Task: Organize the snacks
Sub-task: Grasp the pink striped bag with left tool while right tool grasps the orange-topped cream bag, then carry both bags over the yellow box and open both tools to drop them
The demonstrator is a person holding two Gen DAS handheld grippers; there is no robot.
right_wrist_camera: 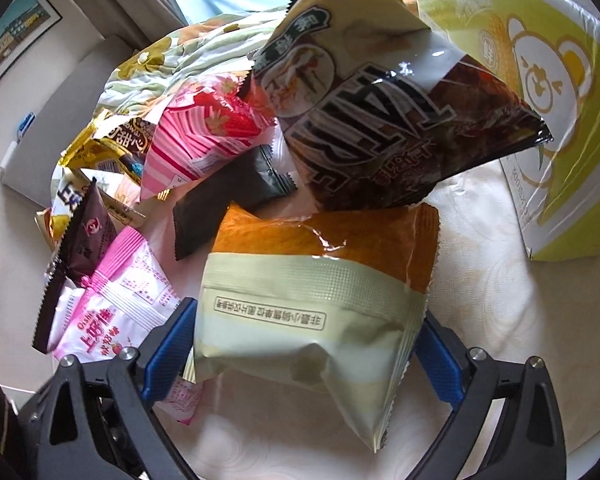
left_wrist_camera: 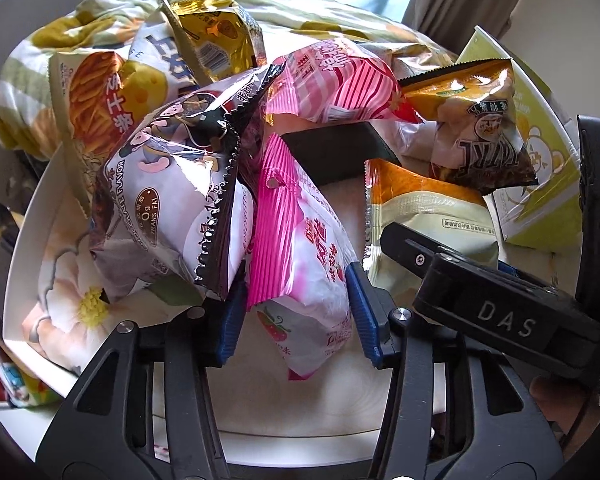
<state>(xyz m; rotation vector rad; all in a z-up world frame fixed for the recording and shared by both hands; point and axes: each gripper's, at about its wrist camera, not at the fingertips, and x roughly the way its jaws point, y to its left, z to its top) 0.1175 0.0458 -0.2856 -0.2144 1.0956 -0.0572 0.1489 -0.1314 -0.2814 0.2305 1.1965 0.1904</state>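
The left gripper [left_wrist_camera: 296,312] has its blue pads closed narrowly on the lower end of a pink strawberry snack bag [left_wrist_camera: 308,264], which lies near the middle of the snack pile on the white round table [left_wrist_camera: 28,264]. Just to the right of that pink bag, the right gripper [right_wrist_camera: 300,344] stands wide around an orange-and-cream snack bag [right_wrist_camera: 316,304], its pads close beside the bag's edges without clearly pressing. Beyond the pink bag lean a brown chip bag [right_wrist_camera: 400,120] and a yellow-green box [right_wrist_camera: 548,92].
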